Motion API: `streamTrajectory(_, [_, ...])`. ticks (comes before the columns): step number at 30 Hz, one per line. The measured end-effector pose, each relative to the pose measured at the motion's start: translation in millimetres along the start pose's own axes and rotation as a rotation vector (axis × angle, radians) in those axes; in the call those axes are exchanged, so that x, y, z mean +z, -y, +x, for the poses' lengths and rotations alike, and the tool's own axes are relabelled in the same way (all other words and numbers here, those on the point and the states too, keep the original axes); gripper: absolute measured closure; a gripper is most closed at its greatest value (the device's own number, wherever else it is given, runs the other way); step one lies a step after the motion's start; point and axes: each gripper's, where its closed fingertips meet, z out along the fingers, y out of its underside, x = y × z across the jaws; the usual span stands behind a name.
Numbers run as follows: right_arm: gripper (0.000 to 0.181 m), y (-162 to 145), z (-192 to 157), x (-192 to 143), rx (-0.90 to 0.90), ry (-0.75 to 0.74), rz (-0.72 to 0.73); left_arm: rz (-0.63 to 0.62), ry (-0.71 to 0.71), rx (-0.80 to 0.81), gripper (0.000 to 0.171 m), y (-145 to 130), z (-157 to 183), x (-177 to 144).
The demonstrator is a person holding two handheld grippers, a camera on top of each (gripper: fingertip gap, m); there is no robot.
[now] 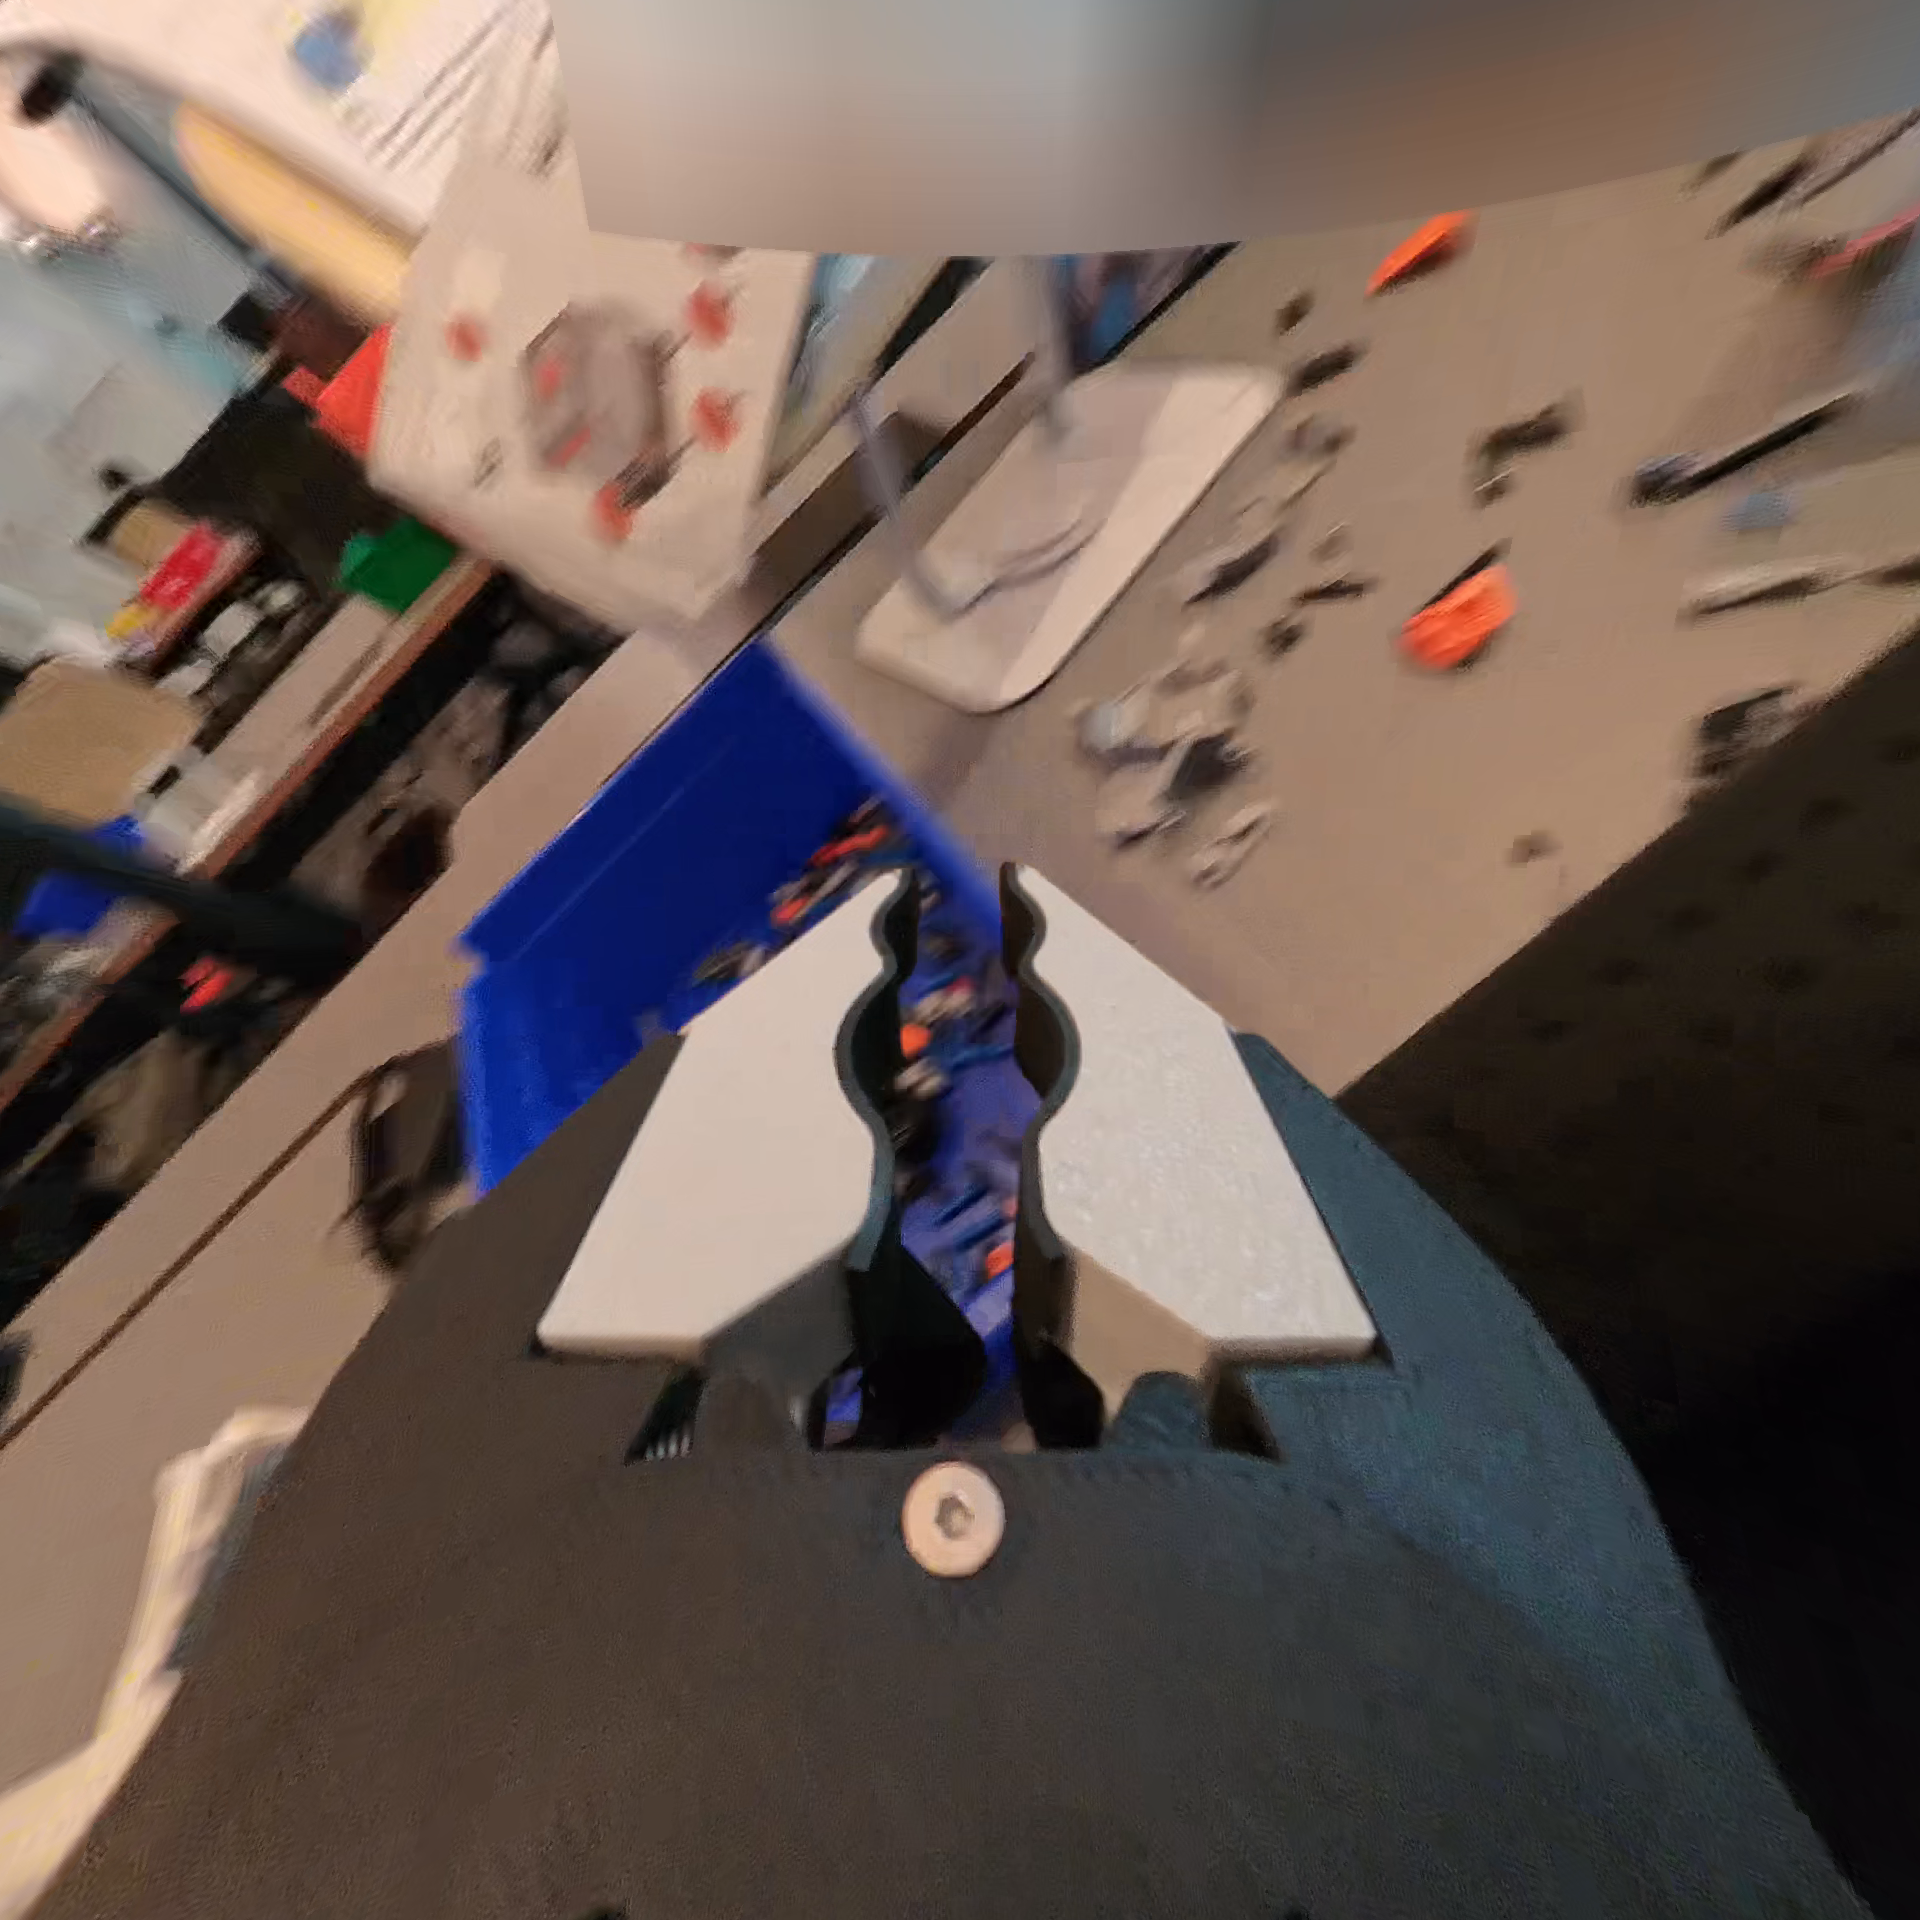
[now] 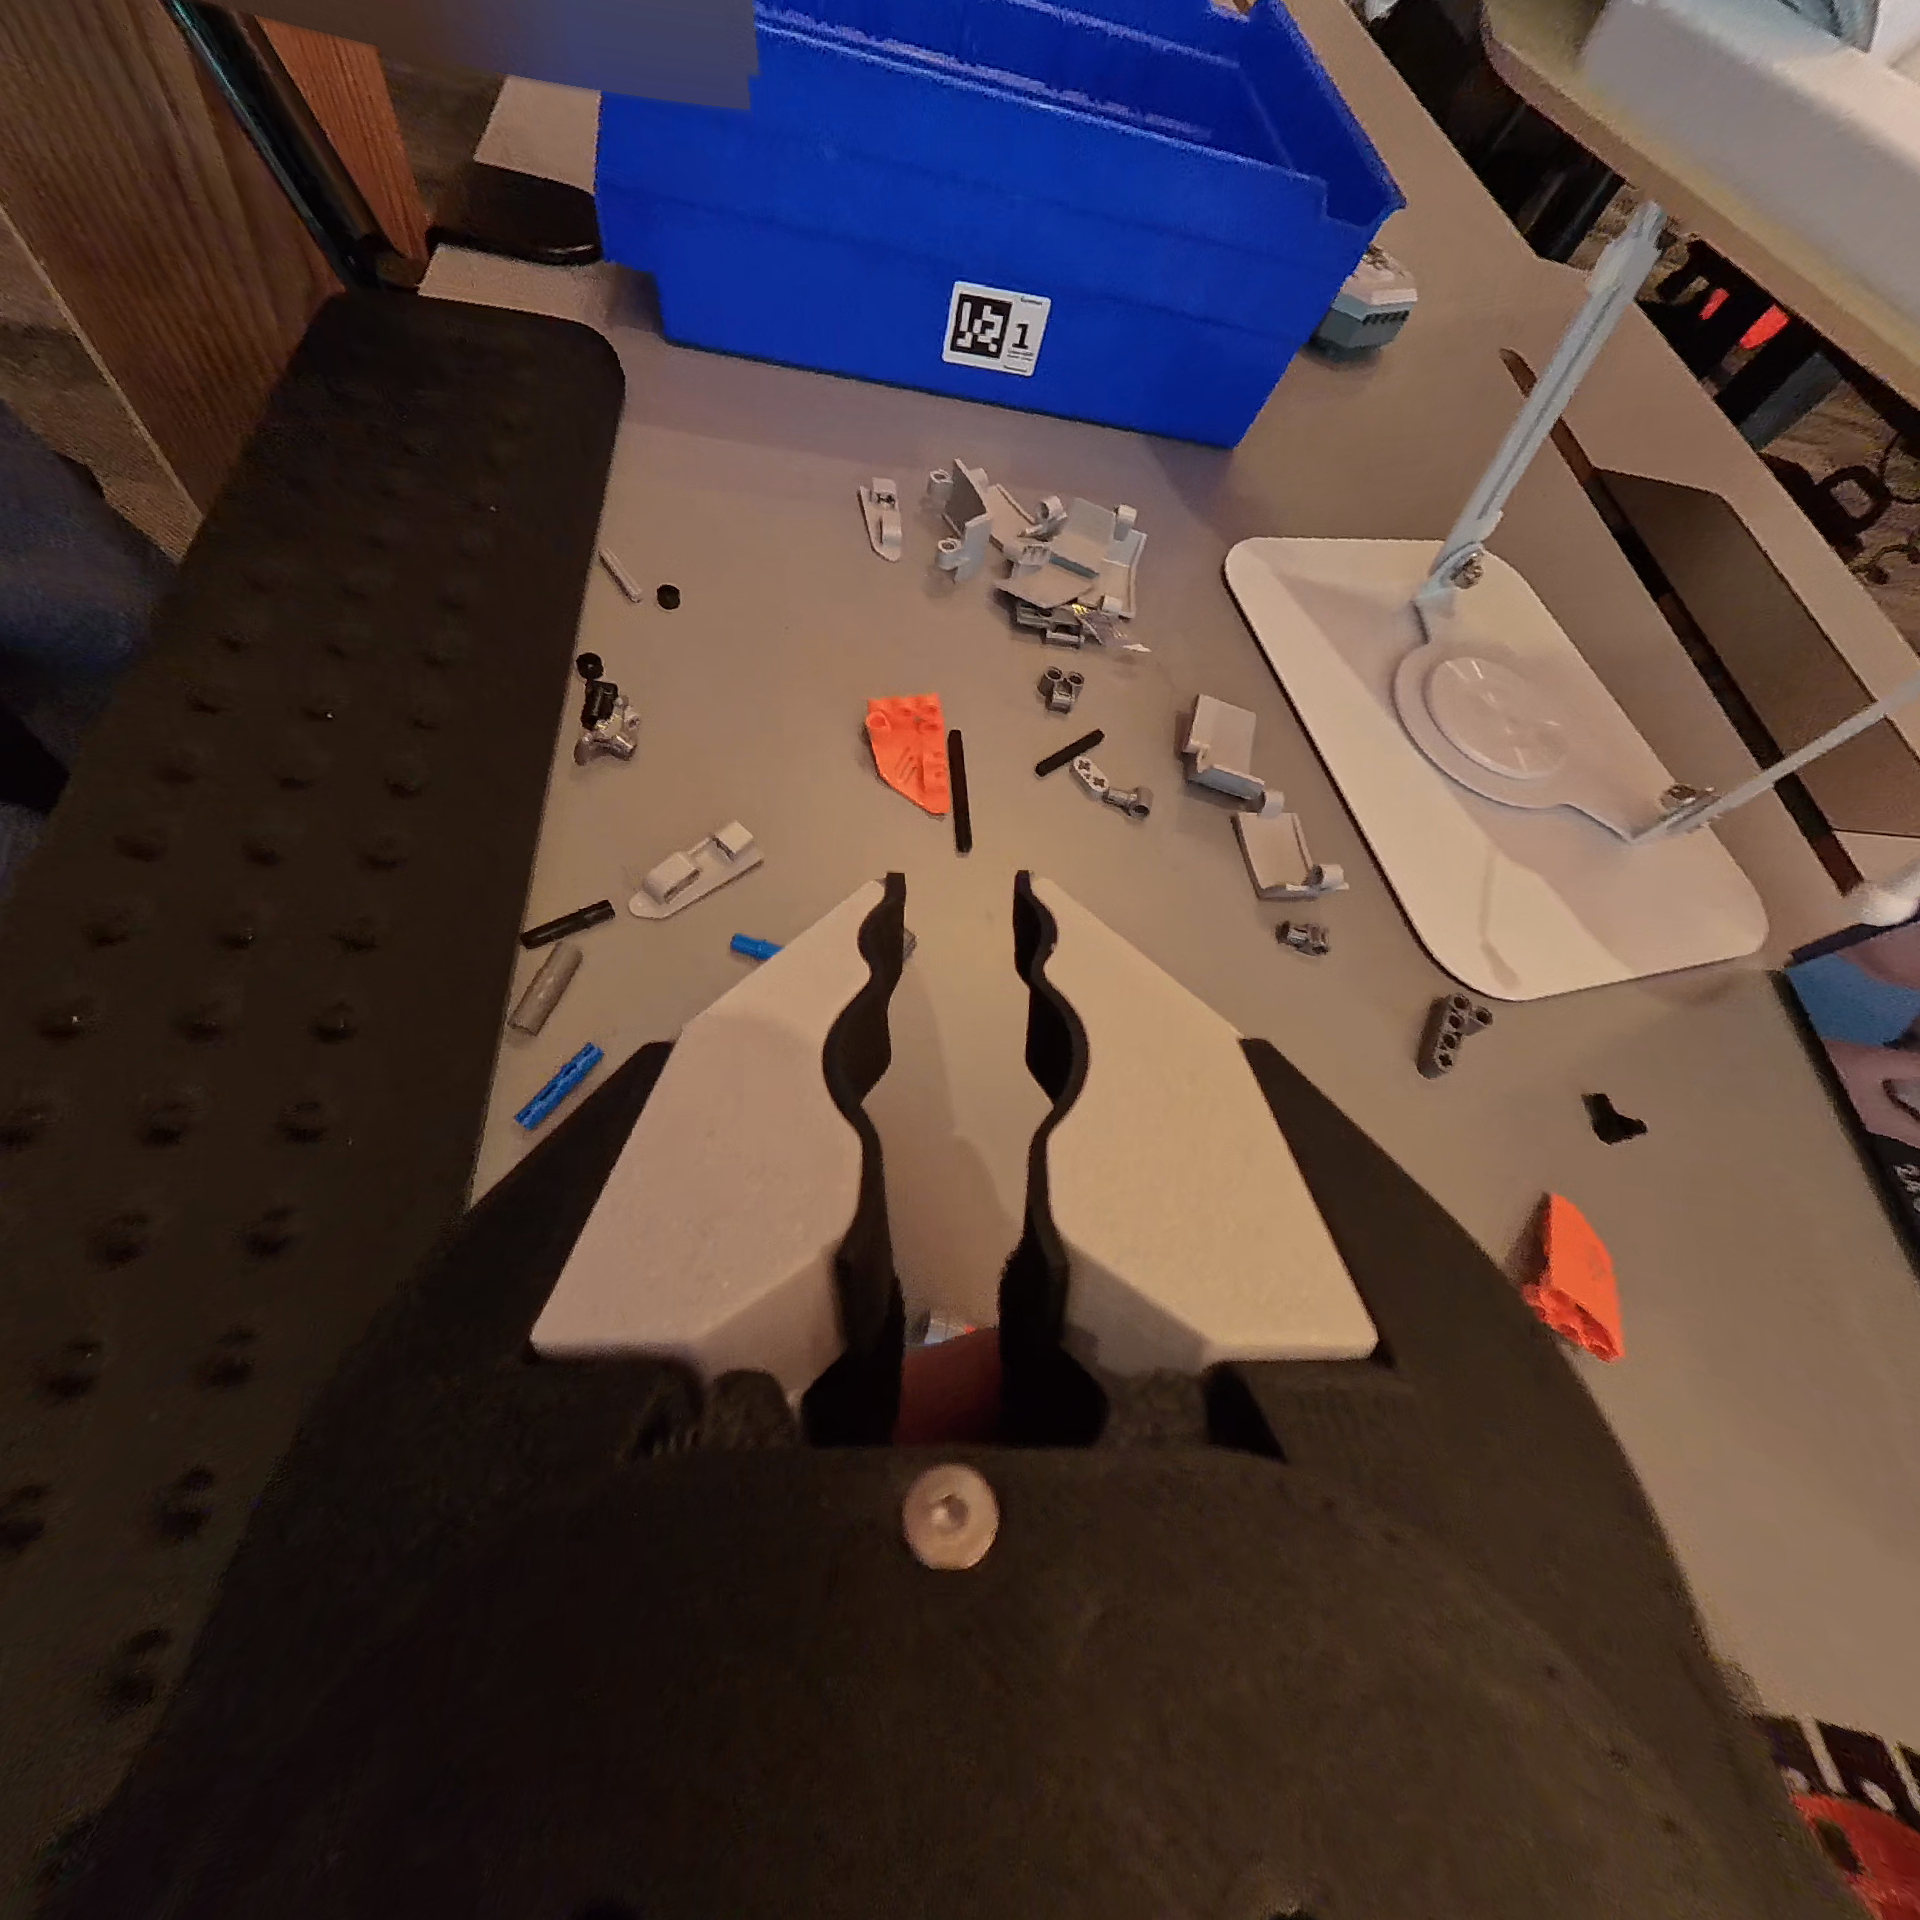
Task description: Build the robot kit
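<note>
In the left wrist view, which is blurred and tilted, my left gripper (image 1: 956, 883) hangs over a blue bin (image 1: 644, 935) that holds several small black, orange and blue building pieces. Its jaws stand a little apart with nothing between the tips. My right gripper (image 2: 961, 883) is low over the grey table (image 2: 1143, 1039), jaws a little apart and empty. Just beyond its tips lie a black rod (image 2: 958, 790) and an orange wedge piece (image 2: 909, 748). A reddish piece shows under the jaw base.
The blue bin (image 2: 935, 208) with a square tag (image 2: 995, 327) stands at the table's far side. A pile of grey pieces (image 2: 1060, 561) lies before it. A white stand base (image 2: 1496, 894) is at right, a black studded mat (image 2: 260, 831) at left, another orange piece (image 2: 1574, 1278) near right. There is about 30 centimeters between the tips of the two grippers. The black rod (image 2: 958, 790) sits 11 centimeters or so from the ends of my right fingers. It is also in sight in the left wrist view (image 1: 1462, 582).
</note>
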Motion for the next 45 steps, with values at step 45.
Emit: streamTrajectory(45, [0.163, 32.7, -35.1, 44.6, 0.001, 0.131, 0.104, -0.8, -0.169, -0.333, 0.161, -182.8, -100.2, 167.4])
